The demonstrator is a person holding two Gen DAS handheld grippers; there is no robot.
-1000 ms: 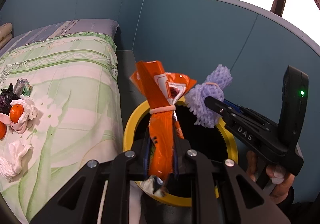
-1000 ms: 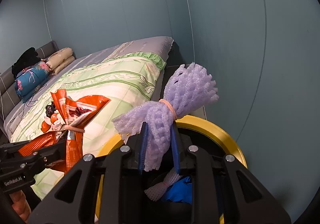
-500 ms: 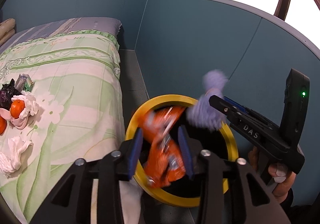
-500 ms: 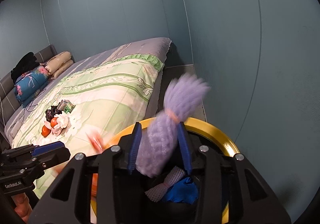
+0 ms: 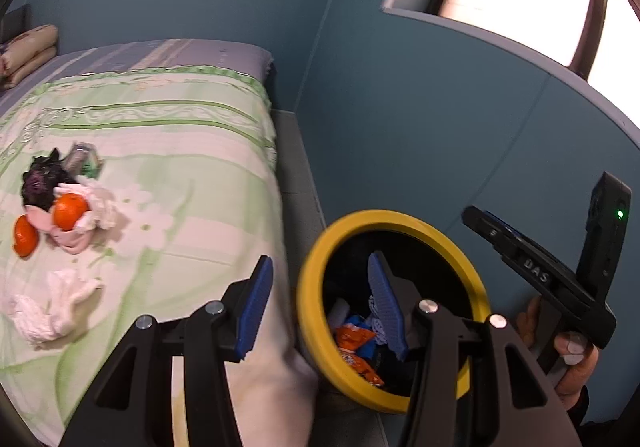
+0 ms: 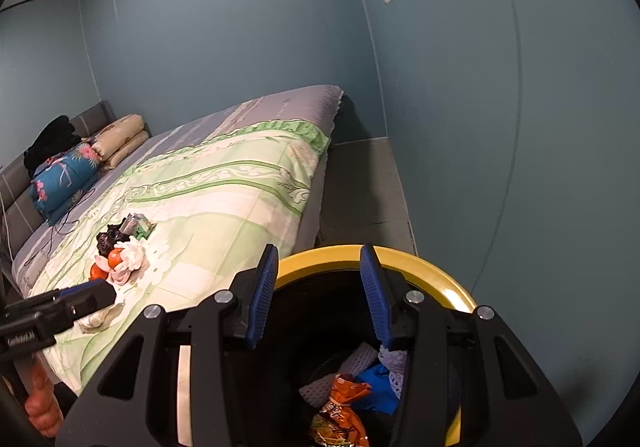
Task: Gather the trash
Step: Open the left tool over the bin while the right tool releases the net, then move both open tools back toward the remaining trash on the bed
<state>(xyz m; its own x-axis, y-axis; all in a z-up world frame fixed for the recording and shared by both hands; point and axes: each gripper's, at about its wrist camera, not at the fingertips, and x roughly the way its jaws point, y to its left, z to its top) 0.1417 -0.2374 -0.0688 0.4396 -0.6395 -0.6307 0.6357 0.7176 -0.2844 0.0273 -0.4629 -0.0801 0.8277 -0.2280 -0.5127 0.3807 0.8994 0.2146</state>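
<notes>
A yellow-rimmed black trash bin (image 5: 316, 263) (image 6: 404, 255) stands on the floor beside the bed. The orange snack wrapper (image 5: 356, 343) (image 6: 340, 407) and the purple foam net (image 6: 394, 365) lie inside it with blue and white scraps. My left gripper (image 5: 320, 301) is open and empty, one finger over the bed edge, one over the bin. My right gripper (image 6: 318, 293) is open and empty above the bin. On the green bedspread lie a trash pile with two oranges (image 5: 70, 209) (image 6: 116, 257), a dark wrapper (image 5: 40, 183) and crumpled white tissue (image 5: 52, 303).
The bed (image 6: 224, 183) fills the left, with pillows (image 6: 64, 171) at its head. Teal walls (image 5: 420, 119) stand close behind and right of the bin. A narrow grey floor strip (image 6: 360, 183) runs between bed and wall.
Both grippers have opened. The orange wrapper and the purple foam net have dropped from them into the bin. The left gripper has swung a little left toward the bed.
</notes>
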